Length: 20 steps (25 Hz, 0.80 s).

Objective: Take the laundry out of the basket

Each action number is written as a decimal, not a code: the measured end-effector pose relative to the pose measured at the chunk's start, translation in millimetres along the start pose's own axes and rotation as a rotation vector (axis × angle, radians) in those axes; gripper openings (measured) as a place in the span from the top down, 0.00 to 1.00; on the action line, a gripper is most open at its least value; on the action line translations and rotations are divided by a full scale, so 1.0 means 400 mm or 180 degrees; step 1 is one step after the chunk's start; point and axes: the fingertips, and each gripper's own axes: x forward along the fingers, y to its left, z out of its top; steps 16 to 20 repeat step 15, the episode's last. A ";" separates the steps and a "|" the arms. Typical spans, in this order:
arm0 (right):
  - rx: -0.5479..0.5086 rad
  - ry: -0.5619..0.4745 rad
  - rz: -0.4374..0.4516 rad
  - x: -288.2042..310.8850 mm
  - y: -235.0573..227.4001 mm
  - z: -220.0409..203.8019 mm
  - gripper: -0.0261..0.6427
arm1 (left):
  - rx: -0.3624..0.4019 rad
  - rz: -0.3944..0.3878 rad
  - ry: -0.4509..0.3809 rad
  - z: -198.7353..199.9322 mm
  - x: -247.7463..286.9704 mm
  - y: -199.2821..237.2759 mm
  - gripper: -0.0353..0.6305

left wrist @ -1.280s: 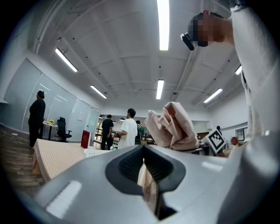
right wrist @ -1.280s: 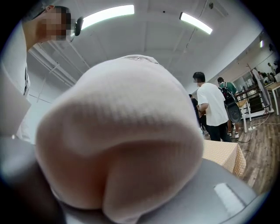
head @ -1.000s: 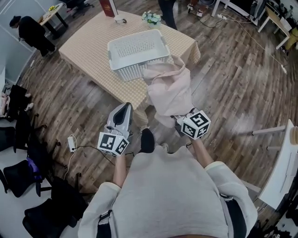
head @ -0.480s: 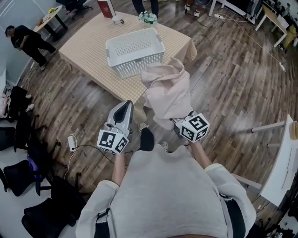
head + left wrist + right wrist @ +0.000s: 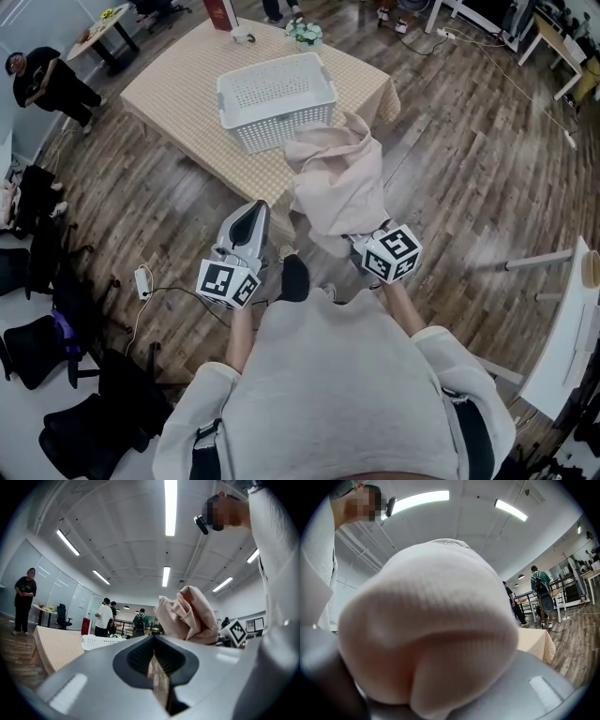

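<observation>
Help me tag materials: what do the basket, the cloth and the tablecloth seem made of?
Basket: white rigid plastic, probably, from its perforated moulded walls.
Cloth: soft pale pink fabric, with a fine waffle texture and draping folds.
Tablecloth: beige checked textile, likely; it hangs down at the edges.

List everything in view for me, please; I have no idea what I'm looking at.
table: one, beige checked cloth, ahead on the wood floor
basket: one, white, on the table
garment: one, pale pink, held up in front of the table
flowers: one bunch, pale, far table edge
power strip: one, white, floor at left
bystander: one, in black, far left
left gripper: one, grey, fingers together, empty
right gripper: one, grey, fingers clamped on the garment
</observation>
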 end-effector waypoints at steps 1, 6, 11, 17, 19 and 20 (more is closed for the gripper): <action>-0.0005 0.0003 0.0001 0.005 0.000 0.001 0.72 | -0.0002 0.0003 -0.0004 0.000 0.000 0.005 0.93; -0.0010 0.0007 -0.0004 0.017 -0.004 0.001 0.72 | -0.0011 0.0008 -0.0006 -0.005 0.004 0.016 0.93; -0.0021 -0.0002 -0.0017 0.028 -0.006 0.005 0.72 | -0.0020 0.0004 -0.0011 -0.010 0.005 0.027 0.93; -0.0039 0.0009 -0.0033 0.037 -0.002 0.003 0.72 | -0.0034 0.0002 -0.0013 -0.009 0.001 0.035 0.93; -0.0039 0.0009 -0.0033 0.037 -0.002 0.003 0.72 | -0.0034 0.0002 -0.0013 -0.009 0.001 0.035 0.93; -0.0039 0.0009 -0.0033 0.037 -0.002 0.003 0.72 | -0.0034 0.0002 -0.0013 -0.009 0.001 0.035 0.93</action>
